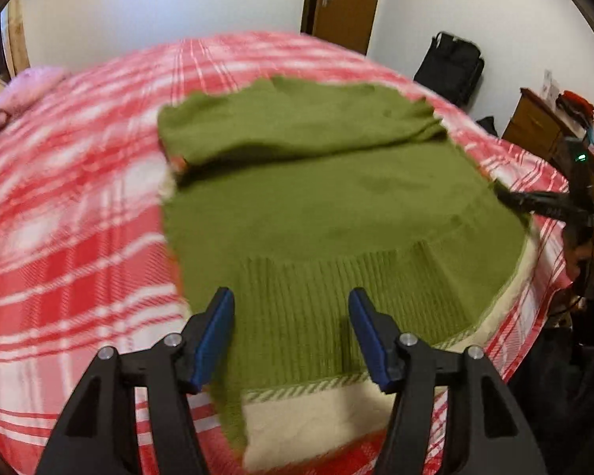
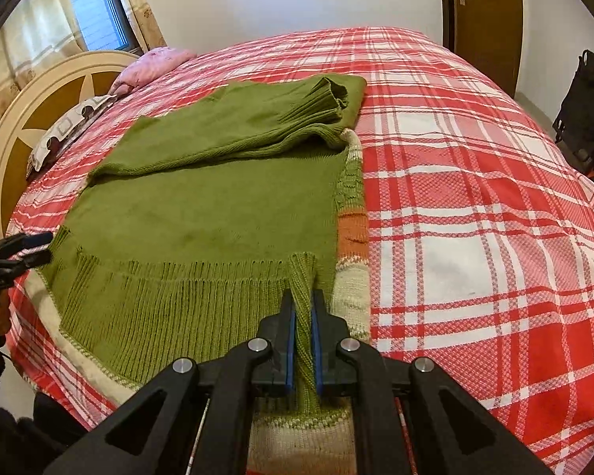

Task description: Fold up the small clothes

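My right gripper [image 2: 305, 328] is clamped on a pinched ridge of the ribbed hem of the green knitted sweater [image 2: 202, 198], which lies spread on the red-and-white plaid bedspread [image 2: 475, 198] with one sleeve folded across its upper part. My left gripper [image 1: 291, 336] hangs above the hem with its jaws apart and nothing between them. With only one hem corner held, I judge that pulling now would drag the loose knit askew, shake the folded sleeve out of place, and shift the cream-and-orange knitted garment [image 2: 352, 233] underneath.
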`<state>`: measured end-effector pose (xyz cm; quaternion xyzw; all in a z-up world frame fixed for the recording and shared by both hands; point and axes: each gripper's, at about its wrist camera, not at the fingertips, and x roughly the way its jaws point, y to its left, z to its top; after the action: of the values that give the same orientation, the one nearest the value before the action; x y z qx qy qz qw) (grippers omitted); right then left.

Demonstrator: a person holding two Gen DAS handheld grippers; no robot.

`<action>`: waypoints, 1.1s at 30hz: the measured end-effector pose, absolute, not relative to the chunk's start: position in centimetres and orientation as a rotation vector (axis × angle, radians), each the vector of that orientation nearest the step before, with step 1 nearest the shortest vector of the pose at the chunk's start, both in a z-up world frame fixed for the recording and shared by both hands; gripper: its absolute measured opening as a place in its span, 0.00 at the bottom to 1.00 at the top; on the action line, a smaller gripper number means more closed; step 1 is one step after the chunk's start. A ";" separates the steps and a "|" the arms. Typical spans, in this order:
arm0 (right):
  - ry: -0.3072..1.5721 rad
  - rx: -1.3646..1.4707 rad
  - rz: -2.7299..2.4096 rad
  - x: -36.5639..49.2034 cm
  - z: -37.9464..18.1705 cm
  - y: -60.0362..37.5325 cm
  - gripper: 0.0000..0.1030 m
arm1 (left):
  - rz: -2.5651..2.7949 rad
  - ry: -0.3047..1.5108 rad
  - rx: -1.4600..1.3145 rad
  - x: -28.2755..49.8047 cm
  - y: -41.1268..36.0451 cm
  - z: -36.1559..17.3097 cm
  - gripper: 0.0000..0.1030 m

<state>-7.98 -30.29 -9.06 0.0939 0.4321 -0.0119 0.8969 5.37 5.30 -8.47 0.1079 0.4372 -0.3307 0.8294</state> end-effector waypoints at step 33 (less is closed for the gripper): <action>0.898 0.177 0.052 -8.0 -9.3 -28.6 0.52 | -0.732 1.008 0.043 5.1 6.5 -9.5 0.28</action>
<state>-8.04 -28.55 -9.32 0.0856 0.4332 0.0252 0.8968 5.05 6.51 -9.47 0.0202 0.4719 -0.3426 0.8121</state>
